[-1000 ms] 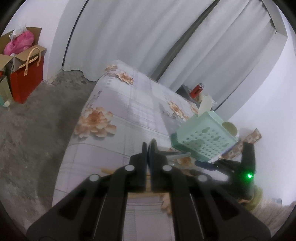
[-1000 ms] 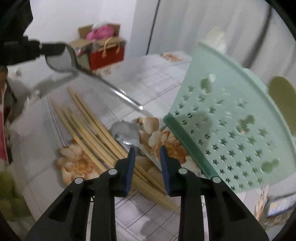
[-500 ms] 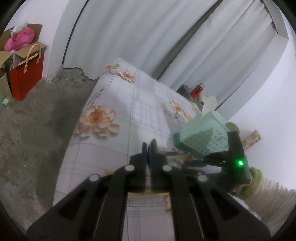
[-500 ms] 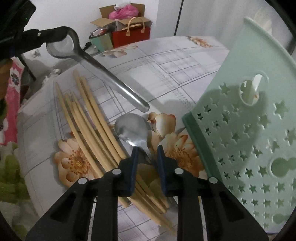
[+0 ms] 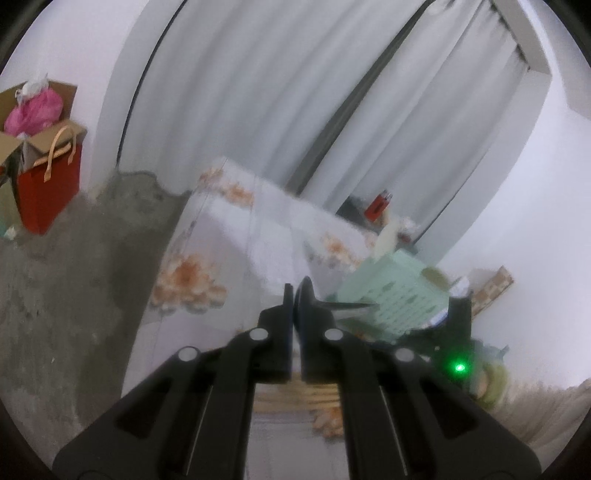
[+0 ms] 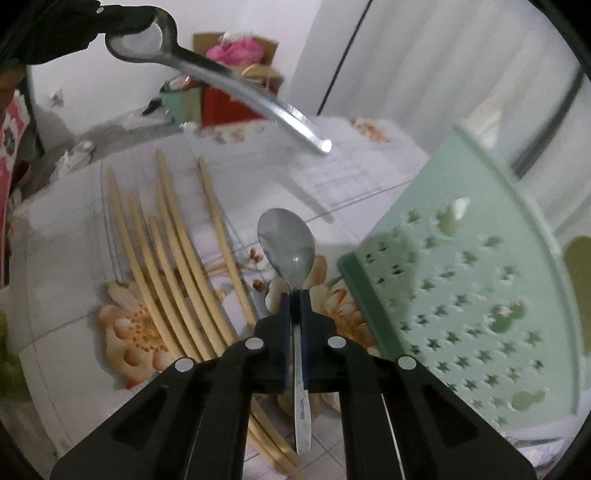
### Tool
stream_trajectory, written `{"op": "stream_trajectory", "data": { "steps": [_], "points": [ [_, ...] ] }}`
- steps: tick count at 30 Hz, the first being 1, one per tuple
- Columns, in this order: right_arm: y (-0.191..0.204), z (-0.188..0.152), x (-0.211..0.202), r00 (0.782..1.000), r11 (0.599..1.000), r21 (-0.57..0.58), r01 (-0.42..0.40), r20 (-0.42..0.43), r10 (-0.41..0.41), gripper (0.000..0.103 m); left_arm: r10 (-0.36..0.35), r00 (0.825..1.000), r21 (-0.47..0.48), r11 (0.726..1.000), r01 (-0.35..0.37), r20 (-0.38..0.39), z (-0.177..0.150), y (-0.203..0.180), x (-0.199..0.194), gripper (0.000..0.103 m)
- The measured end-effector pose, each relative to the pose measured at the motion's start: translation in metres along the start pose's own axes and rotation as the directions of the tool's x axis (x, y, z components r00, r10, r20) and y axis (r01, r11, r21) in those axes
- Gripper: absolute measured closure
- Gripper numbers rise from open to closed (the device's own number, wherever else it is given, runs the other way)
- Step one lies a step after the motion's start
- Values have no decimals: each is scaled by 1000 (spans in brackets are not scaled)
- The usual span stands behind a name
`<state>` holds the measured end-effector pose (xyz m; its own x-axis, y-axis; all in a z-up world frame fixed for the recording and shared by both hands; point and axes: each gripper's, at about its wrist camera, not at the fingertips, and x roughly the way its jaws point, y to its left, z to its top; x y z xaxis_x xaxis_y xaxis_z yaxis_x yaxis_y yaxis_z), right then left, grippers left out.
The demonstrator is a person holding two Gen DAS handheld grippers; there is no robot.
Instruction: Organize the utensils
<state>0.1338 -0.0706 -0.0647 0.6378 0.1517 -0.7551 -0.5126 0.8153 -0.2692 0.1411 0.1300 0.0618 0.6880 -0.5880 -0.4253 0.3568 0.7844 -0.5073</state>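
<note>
**Both grippers clamped on a spoon, one high, one low**

The right gripper points steeply down at the flowered tablecloth, and its jaws have just been closing: they are now clenched on the neck of a spoon. The bowl sticks out ahead of the fingertips, the handle runs back between the jaws toward the camera. It is hard to say whether this spoon is clear of the cloth. Just left of it lies a loose row of wooden chopsticks, flat on the cloth. Just right stands the pale green basket with star-shaped holes, tilted in this view.

Up in the top left corner, the left gripper pinches a second spoon by its bowl, handle slanting down and right, held in the air over the table. From the left wrist view that gripper points only slightly downward, jaws squeezed together, the handle poking right toward the basket. The picture is blurred.
</note>
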Motion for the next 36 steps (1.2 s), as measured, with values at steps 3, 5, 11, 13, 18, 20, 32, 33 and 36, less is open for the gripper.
{"op": "stream_trajectory", "data": {
  "steps": [3,5,11,13,18,20,32,33,36],
  "points": [
    [-8,0,-17,998,997,73,28,53,-32,98,-38,998,21,999,37,46,12,-13,-10,102],
    [-15,-1,-32,994,990,133,41,93,-53,98,-58,995,59,997,54,77,21,-26,-15,102],
    [-28,-16,-80,975,962,269,55,195,-110,100,-49,993,197,980,26,110,53,-73,-9,102],
    [-34,-24,-96,964,948,312,55,231,-132,100,-19,995,265,964,-8,99,61,-92,2,102],
    [-48,-51,-134,941,905,422,59,280,-192,100,58,997,377,923,-75,56,70,-126,36,102],
    [-53,-61,-143,933,887,458,58,291,-211,100,119,991,447,885,-133,59,69,-140,50,102],
    [-71,-104,-174,906,813,582,12,338,-255,100,306,952,699,683,-211,-10,57,-198,126,102],
    [-71,-105,-174,905,810,586,7,341,-255,100,309,951,701,684,-203,-27,58,-198,131,102],
    [-74,-110,-175,901,796,605,-7,349,-257,100,267,958,648,749,-137,-105,63,-196,143,100]
  ]
}}
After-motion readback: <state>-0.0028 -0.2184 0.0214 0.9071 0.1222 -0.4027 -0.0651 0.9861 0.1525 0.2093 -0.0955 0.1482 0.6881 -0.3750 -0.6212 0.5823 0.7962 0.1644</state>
